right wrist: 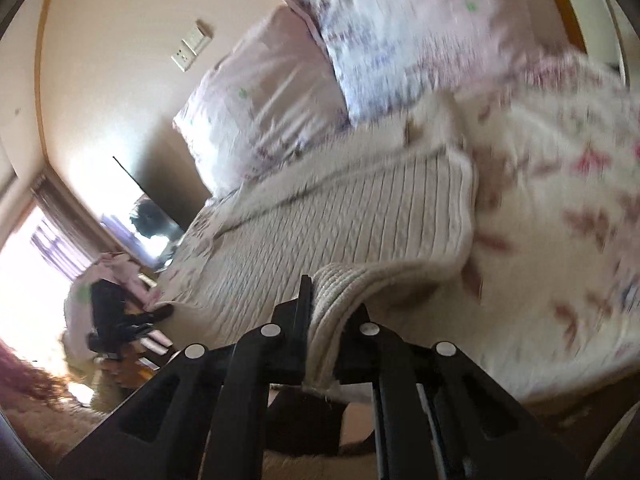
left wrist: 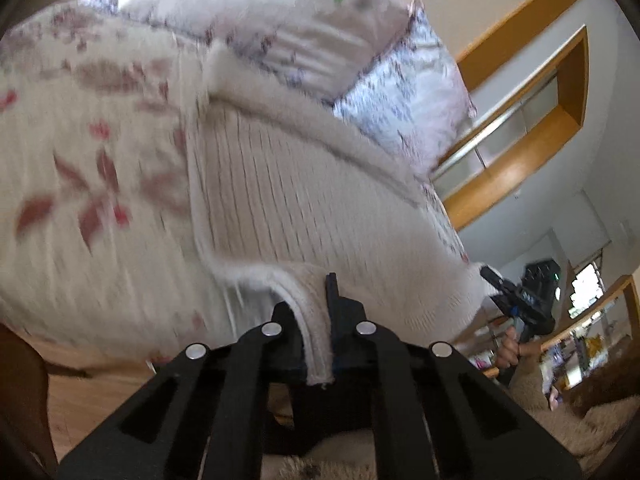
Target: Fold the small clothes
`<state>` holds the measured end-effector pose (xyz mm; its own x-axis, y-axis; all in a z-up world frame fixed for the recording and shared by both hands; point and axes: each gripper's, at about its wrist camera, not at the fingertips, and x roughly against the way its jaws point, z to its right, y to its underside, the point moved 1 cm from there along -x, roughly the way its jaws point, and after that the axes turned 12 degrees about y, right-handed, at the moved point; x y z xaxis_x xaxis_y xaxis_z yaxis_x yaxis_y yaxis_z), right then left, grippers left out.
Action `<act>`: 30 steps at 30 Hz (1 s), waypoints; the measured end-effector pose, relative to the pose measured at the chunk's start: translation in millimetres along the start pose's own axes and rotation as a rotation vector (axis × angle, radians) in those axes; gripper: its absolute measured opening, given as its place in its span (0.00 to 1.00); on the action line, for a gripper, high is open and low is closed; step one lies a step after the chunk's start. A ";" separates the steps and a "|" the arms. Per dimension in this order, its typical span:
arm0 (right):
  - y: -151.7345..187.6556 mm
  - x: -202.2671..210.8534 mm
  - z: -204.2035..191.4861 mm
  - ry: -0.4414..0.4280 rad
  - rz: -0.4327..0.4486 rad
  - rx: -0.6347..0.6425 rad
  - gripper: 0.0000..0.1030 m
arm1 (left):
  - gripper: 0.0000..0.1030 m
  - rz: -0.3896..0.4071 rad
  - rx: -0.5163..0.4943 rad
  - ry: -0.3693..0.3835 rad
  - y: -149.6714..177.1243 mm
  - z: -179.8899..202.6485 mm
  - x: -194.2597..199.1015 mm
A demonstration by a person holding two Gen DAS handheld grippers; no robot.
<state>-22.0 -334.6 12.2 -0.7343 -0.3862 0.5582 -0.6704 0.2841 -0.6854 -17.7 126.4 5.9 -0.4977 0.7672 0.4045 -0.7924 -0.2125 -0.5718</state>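
Black left tool is clamped on one corner of the cream ribbed knit sweater, hem edge pinched between its jaws. Right tool is likewise clamped on another corner of the same sweater. Each tool shows in the other's view, at the sweater's far corner: right tool, left tool. Sweater stretches between the two tools, its far part lying on the bed's floral blanket. Pillows sit beyond it against the wall. Both views are motion-blurred.
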 end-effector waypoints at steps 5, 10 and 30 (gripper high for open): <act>-19.2 0.1 -7.4 0.108 0.120 0.059 0.08 | 0.06 0.108 -0.016 -0.062 -43.1 0.2 8.9; -43.7 -5.9 -7.0 0.204 0.202 0.076 0.08 | 0.06 0.149 -0.089 -0.167 -78.9 8.2 -3.8; -147.1 -85.8 -18.4 0.419 0.253 0.148 0.08 | 0.06 0.193 -0.188 -0.407 -218.7 1.9 -103.0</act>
<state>137.6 -327.0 73.7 -0.8716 0.0720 0.4850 -0.4663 0.1841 -0.8653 206.2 92.6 90.7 -0.7562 0.4175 0.5037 -0.6137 -0.1859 -0.7673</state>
